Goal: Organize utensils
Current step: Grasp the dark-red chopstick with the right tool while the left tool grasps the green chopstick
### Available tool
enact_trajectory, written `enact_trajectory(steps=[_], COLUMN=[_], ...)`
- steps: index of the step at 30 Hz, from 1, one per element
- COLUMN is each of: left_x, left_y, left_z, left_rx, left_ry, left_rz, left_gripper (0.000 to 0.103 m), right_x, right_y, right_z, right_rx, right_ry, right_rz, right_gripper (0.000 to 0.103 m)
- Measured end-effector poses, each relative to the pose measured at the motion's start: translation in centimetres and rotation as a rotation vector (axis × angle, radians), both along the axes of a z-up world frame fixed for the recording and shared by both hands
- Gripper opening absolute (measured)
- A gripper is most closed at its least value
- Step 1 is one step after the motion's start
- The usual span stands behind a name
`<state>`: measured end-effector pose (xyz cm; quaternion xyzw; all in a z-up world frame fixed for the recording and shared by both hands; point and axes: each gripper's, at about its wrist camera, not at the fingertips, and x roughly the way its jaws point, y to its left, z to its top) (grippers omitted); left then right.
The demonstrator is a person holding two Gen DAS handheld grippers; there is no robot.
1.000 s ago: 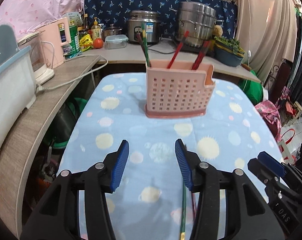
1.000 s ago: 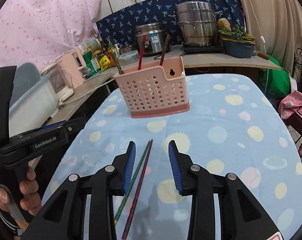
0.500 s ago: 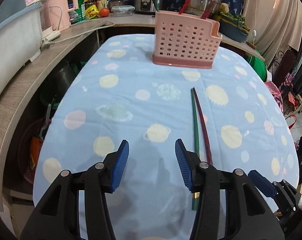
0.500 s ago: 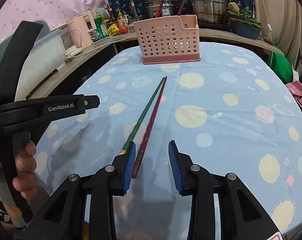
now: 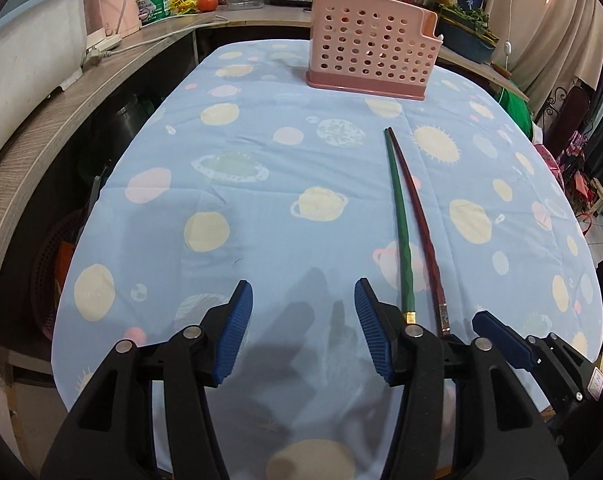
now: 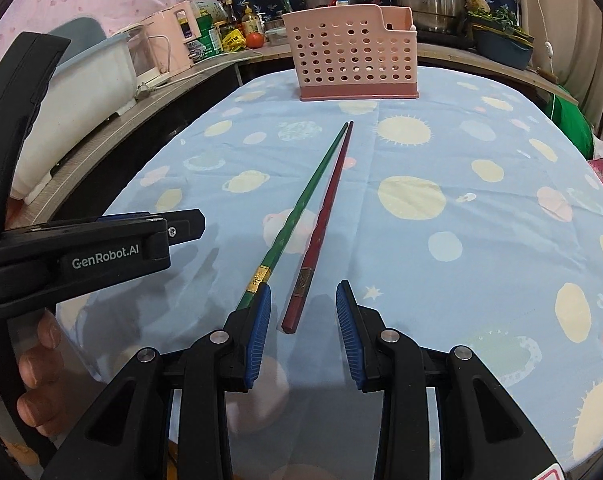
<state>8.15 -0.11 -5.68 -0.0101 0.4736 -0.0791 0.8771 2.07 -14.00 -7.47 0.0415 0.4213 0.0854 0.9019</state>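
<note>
- Landmark for everything here is the pink perforated plastic utensil basket (image 5: 371,46) standing at the far end of the desk (image 5: 261,216), which has a light blue cloth with planets and suns on it.
- On the near side of the basket, well apart from it, a long green chopstick with a gold band (image 5: 399,224) and a dark red chopstick (image 5: 419,224) lie flat side by side, tips touching at the basket end and spreading a bit toward the cameras.
- Left hand-held gripper (image 5: 303,332): jaws apart and opening, only bare cloth between the blue pads. Both chopsticks sit off to its right.
- Right hand-held gripper (image 6: 303,334): jaws apart, gripping nothing. The red chopstick's butt end lies in the gap, and the green one runs under the left pad.
- Only the right wrist view shows the person's fingers (image 6: 35,372) wrapped on the left tool's handle, plus its printed side.
- Red and green chopsticks stick up out of the basket, clearer in the right view.
- Only the left view catches the right tool's blue tip at the lower right.
</note>
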Motion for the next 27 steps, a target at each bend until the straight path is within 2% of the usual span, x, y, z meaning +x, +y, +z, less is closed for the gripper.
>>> enact_trajectory(steps=[4,10,15,21,27], left_x=[-0.2,-0.5,-1.0,-1.7,-1.8], left_y=[0.1,-0.2,-1.2,-3.3,-4.8], left_z=[-0.4,-0.6,-0.7,-1.0,-2.2], left_rx=[0.002,0.000,-0.008,-0.003,0.017], left_ry=[0.010,0.013,0.015,0.019,0.043], left_rz=[0.000,-0.011,-0.039,-0.097,-0.126], left_gripper=[0.055,0.063,0.068,0.068,0.068], right_x=[0.2,0.1,-0.1,-0.6,-1.0], right_y=[0.1,-0.7,-2.4,-5.0,-5.5], right_z=[-0.6,-0.8,-0.7,-0.8,-0.9], right_rx=[-0.011,-0.043,-0.023,0.015,0.036], right_ry=[0.003,-0.012,-0.012,-0.001,0.001], right_rz=[-0.004,-0.029,-0.078,-0.148,-0.162], right_gripper=[0.030,0.009,0.007,0.007,0.007])
